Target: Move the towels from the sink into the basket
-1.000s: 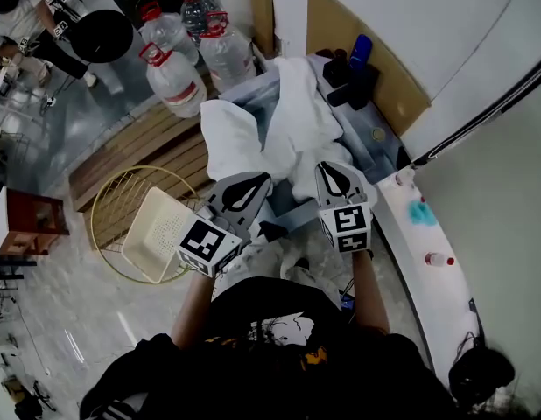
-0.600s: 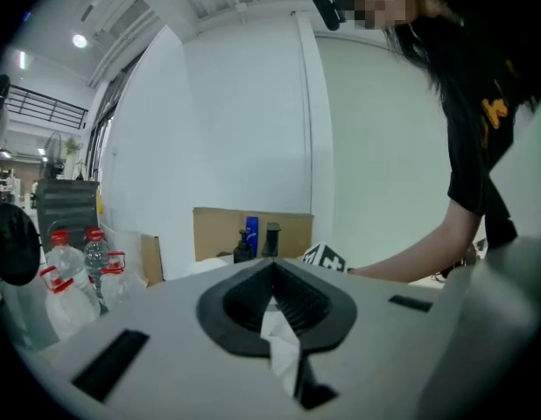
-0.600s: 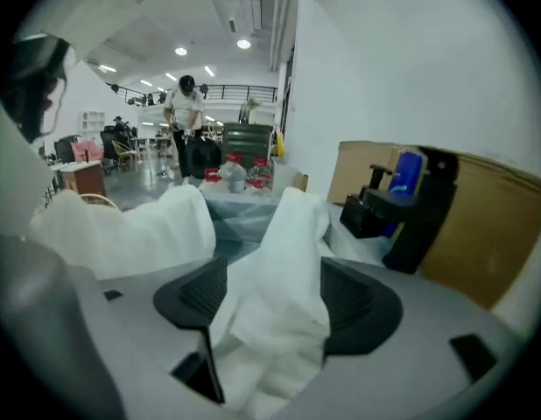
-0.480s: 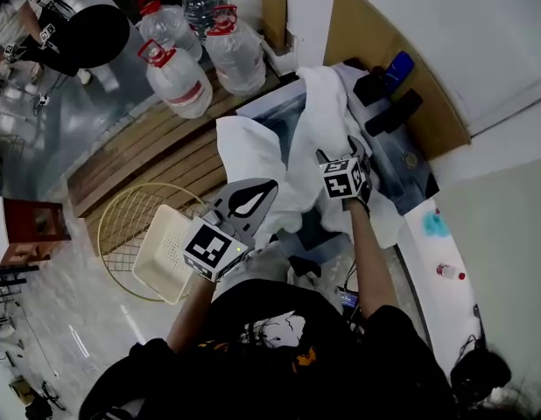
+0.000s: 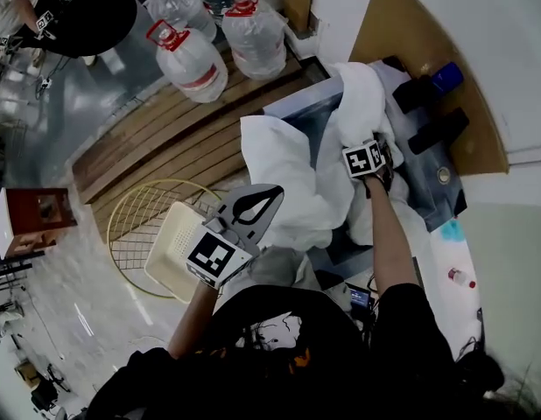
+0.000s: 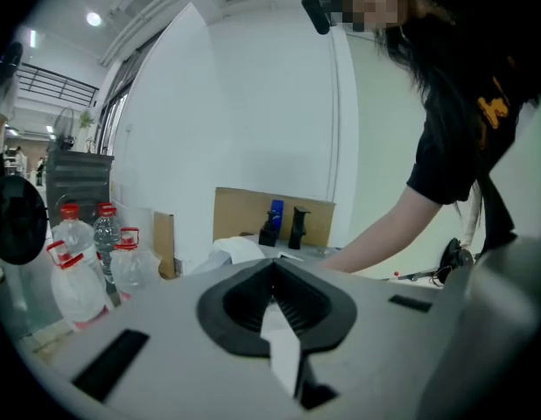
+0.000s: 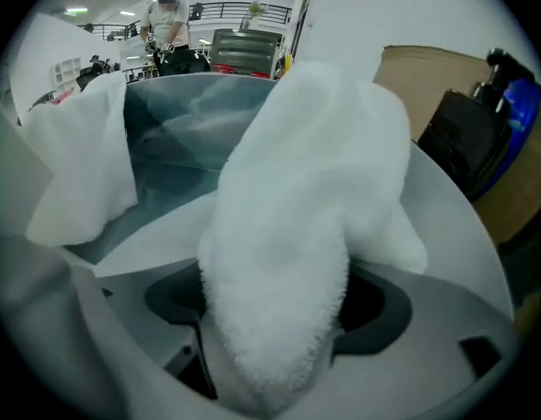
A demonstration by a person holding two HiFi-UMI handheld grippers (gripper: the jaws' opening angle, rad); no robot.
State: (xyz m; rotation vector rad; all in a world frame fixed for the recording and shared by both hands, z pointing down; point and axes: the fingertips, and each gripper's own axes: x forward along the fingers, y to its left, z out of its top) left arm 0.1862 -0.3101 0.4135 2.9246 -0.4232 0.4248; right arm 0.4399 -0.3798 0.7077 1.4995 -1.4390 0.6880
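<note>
In the sink [image 5: 310, 116]: white towels [image 5: 288, 164], not yet in the basket [image 5: 170, 250]. One draped over the near-left rim, its end hanging outside. Another heaped along the right side, up towards the fixtures.

On that heap: right gripper [image 5: 372, 143], pointing steeply down. Jaws spread wide, having just been opening. A thick fold of towel [image 7: 288, 234] filling the gap between them, not pinched.

Left of the sink, above the floor: left gripper [image 5: 269, 196], roughly level. Jaws closed together, nothing between.

Basket: cream plastic, perforated, down on the floor left of the sink. Lying over the edge of a round gold wire rack [image 5: 122, 221], well apart from both grippers.

Between sink and basket: the left gripper with its forearm, and the hanging towel end.

Behind the sink: two black fixtures [image 5: 439, 131] and a blue-capped bottle [image 5: 447, 77], backed by a cardboard panel [image 5: 428, 51].

Further left: slatted wooden platform [image 5: 157, 143] carrying large water bottles [image 5: 193, 61] with red caps.

Right of the sink: white counter [image 5: 441, 269], with a teal smear [image 5: 452, 230] and a small red-capped bottle [image 5: 461, 276] on it.

Floor [image 5: 69, 296]: glossy pale tile, with a brown box [image 5: 38, 221] at far left.

Room: large white-walled hall, ceiling lights on, upper-level railing. Another person [image 7: 170, 16] standing far beyond the sink.
</note>
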